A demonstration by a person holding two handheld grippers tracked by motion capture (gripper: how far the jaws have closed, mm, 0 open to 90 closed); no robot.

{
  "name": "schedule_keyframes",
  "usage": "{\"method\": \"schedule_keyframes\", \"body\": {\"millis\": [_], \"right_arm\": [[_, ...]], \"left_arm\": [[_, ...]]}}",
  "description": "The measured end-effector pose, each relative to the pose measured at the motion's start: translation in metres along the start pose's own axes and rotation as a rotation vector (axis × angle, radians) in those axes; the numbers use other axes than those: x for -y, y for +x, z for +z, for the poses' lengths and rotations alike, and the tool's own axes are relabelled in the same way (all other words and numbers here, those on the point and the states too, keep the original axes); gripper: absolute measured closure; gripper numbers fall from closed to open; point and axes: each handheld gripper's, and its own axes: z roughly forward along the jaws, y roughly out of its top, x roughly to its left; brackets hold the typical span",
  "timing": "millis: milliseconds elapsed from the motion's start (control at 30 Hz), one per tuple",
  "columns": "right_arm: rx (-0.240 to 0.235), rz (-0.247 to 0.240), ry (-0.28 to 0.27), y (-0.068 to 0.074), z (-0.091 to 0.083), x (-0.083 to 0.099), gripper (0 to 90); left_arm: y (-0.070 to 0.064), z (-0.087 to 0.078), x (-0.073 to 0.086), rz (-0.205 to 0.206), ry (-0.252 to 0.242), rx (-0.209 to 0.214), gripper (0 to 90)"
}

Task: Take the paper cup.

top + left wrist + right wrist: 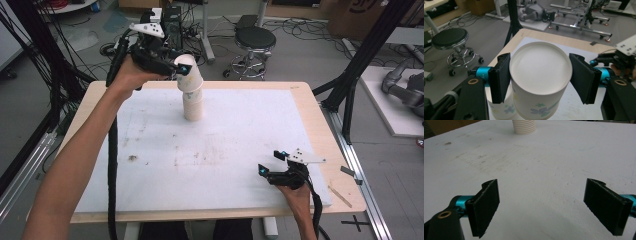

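The left gripper (540,75) is grasping an upturned paper cup (539,82) atop the cup stack (192,102) at the bench's (320,130) far side. The right gripper (549,205) is resting released, near the front edge. Risk: tilting the cup may be toppling the stack.

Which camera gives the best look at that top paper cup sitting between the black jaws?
The left gripper view: the top paper cup, upside down, sits large between the left gripper's jaws, flower print visible. The high view shows it small atop the cup stack. The right gripper view catches the stack's ribbed bottom rims.
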Motion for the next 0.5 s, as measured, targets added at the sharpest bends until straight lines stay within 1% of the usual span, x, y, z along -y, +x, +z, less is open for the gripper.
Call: {"method": "schedule_keyframes", "body": {"millis": [33,100,133,167,200,233,267,300,400,467,500], "right_arm": [[0.003,0.0,-0.005,0.001,0.0,0.0,13.2],[0.003,-0.003,-0.017,0.001,-0.001,0.001,13.2],[0.003,0.003,-0.016,0.0,-0.001,0.001,13.2],[-0.001,0.005,-0.015,0.0,-0.001,0.001,13.2],[-0.003,0.009,-0.016,-0.001,-0.001,0.001,13.2],[-0.005,0.013,-0.014,-0.001,-0.001,0.001,13.2],[-0.004,0.012,-0.017,-0.001,-0.001,0.001,13.2],[0.0,0.007,-0.02,-0.001,-0.002,0.001,13.2],[-0.009,0.012,-0.022,-0.002,-0.002,0.001,13.2],[-0.009,0.021,-0.015,-0.002,-0.002,0.001,13.2],[-0.01,0.017,-0.019,-0.002,-0.001,0.001,13.2]], "left_arm": [[-0.008,-0.004,0.005,0.01,-0.012,0.01,36.7],[-0.018,-0.009,0.015,0.023,-0.033,0.019,36.7],[-0.022,-0.011,0.019,0.018,-0.041,0.021,36.7],[-0.027,-0.014,0.024,0.011,-0.063,0.022,36.7],[-0.032,-0.017,0.033,0.006,-0.077,0.031,36.6],[-0.038,-0.019,0.039,0.005,-0.091,0.031,36.7],[-0.041,-0.02,0.045,0.003,-0.099,0.039,36.7],[-0.046,-0.022,0.054,-0.001,-0.113,0.046,36.6],[-0.059,-0.028,0.077,-0.016,-0.146,0.062,36.7],[-0.066,-0.03,0.09,-0.024,-0.168,0.066,36.6],[-0.068,-0.031,0.095,-0.023,-0.172,0.067,36.7]]}}
